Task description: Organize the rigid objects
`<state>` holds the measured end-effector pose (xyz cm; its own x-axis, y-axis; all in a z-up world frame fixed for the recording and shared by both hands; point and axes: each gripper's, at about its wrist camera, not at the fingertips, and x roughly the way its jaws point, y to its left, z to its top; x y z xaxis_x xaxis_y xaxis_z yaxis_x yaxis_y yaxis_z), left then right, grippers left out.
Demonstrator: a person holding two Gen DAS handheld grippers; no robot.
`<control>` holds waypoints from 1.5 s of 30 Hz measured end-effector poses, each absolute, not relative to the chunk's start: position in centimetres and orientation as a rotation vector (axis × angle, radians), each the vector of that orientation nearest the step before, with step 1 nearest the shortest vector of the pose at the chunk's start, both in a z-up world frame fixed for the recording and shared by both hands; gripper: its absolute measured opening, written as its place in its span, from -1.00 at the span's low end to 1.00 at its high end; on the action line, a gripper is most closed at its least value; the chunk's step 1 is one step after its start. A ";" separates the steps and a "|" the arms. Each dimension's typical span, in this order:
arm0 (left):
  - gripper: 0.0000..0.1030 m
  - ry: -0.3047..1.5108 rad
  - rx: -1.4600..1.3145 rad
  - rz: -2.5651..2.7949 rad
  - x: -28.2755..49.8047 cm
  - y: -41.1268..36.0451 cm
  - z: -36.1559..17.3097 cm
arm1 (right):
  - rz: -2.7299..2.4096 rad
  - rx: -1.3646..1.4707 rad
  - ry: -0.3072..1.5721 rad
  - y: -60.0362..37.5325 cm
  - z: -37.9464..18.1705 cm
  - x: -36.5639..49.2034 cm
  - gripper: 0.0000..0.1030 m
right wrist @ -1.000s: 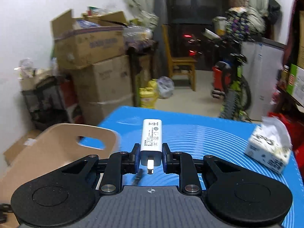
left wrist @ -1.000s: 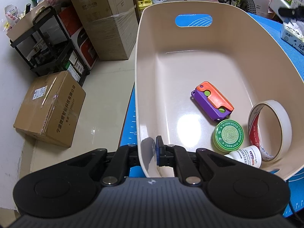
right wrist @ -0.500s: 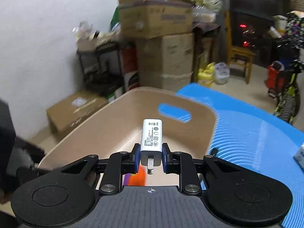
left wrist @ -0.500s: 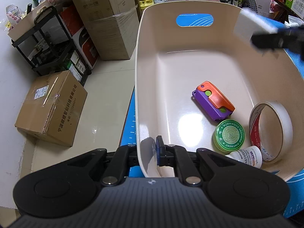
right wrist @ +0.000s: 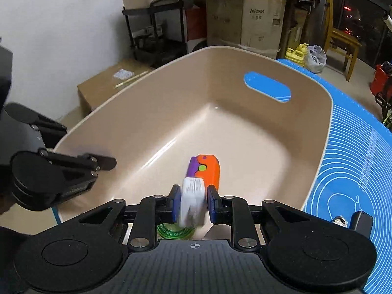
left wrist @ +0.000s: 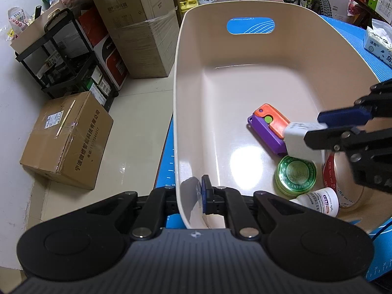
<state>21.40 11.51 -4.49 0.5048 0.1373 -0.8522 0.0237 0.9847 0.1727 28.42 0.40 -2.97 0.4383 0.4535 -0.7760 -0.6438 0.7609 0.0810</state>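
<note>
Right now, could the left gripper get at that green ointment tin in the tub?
Probably not as things stand: the left gripper is shut on the tub's rim, and the right gripper, with the white charger, hangs just above the green tin.

A beige bin (left wrist: pixel 193 78) with a slot handle is sitting on the blue surface (right wrist: pixel 355 161). A white charger (right wrist: pixel 192 202), blurred, is hanging between the right tongs (right wrist: pixel 192 203) above the bin floor. On that floor, a purple and orange toy (left wrist: pixel 268 128) is lying flat, a round green tin (left wrist: pixel 295 172) is lying just beside it, a white tube (left wrist: pixel 318 202) is lying near the tin, and a tape roll (left wrist: pixel 343 191) is leaning against the wall.
</note>
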 end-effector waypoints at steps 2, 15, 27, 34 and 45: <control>-0.78 1.040 0.170 0.069 21.4 11.5 -4.5 | 0.692 -0.213 0.852 -0.4 -2.2 28.4 -0.10; -0.77 1.040 0.171 0.069 21.3 11.5 -4.5 | 0.395 0.027 0.590 -10.7 2.8 31.5 -0.08; -0.77 1.040 0.172 0.067 21.3 11.7 -4.5 | 0.367 0.013 0.761 -11.6 -6.7 36.6 -0.08; -0.77 1.059 0.144 0.087 21.7 11.7 -4.5 | 0.401 0.000 0.810 -10.8 -8.9 37.3 -0.02; -0.74 1.059 0.134 0.134 21.7 12.0 -4.6 | 0.385 0.011 0.845 -9.7 -10.0 38.2 0.01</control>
